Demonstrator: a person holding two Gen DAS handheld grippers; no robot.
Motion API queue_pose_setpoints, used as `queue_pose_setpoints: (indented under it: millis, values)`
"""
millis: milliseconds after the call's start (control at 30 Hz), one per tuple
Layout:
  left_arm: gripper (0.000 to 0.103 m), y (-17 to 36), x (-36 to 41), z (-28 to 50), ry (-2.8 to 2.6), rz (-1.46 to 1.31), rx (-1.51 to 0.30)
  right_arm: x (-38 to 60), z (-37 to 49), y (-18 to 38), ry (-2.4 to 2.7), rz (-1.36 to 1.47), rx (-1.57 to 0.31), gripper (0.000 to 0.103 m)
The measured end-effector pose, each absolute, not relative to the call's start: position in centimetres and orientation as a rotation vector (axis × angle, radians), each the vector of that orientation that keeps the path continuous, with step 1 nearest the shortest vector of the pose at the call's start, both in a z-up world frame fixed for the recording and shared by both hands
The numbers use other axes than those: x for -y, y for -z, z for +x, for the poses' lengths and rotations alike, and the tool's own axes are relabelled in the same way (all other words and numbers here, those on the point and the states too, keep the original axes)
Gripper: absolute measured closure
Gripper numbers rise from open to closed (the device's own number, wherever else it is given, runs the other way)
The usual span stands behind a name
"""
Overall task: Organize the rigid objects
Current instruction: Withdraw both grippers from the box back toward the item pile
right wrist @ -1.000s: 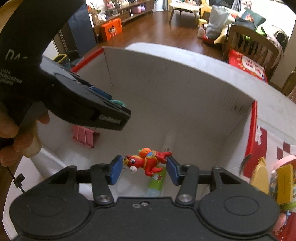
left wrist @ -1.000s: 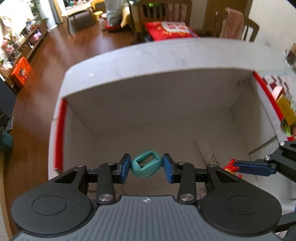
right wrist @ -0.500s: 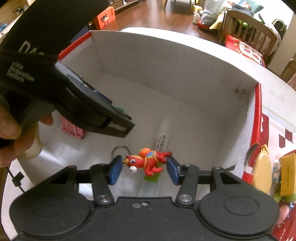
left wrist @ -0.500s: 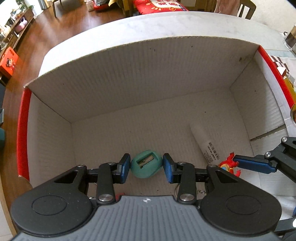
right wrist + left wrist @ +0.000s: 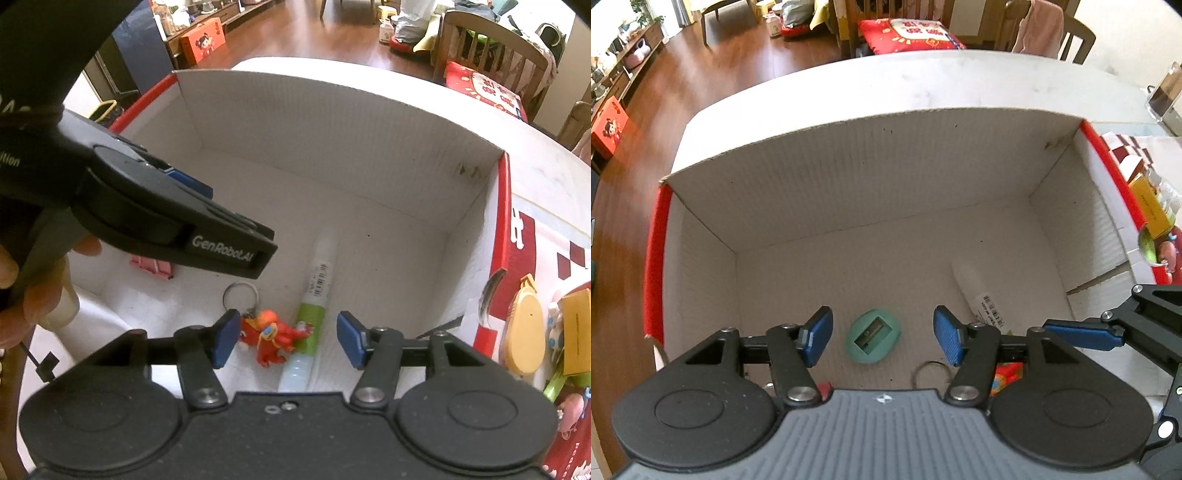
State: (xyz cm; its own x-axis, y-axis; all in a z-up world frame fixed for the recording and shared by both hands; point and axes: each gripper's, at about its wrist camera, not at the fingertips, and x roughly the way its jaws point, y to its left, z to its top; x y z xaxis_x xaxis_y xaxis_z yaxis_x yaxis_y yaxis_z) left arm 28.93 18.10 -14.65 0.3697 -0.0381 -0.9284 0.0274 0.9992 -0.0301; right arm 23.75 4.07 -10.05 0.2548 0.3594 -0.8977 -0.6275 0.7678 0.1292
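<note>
Both grippers, left & right, are shown w/ jaws apart, nothing held; sharpener & red toy are deposited in box, items outside box left.

The white bench carries an open cardboard box at its middle. At about 3 o'clock of the box, small toys and packets lie on a red-and-white checked sheet.
</note>
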Motion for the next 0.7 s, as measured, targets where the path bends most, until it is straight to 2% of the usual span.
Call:
queue_pose_setpoints:
  millis: [200,300,700]
  values:
    - [0.044,13.3,-17.7,27.6,0.021,-0.017,-1.147,-2.9,22.9,8.3,-0.701,-0.24,-1.074,0.039]
    - [0.044,11.9,-17.8,26.2,0.01,-0.029,-1.122,-2.0,22.6,7.5,-0.704,-0.215,-1.053,0.031]
    - [0.044,7.3,-17.0,22.3,0.012,-0.048,-1.017,0.5,20.7,3.8,-0.755,-0.159,-0.958,0.018]
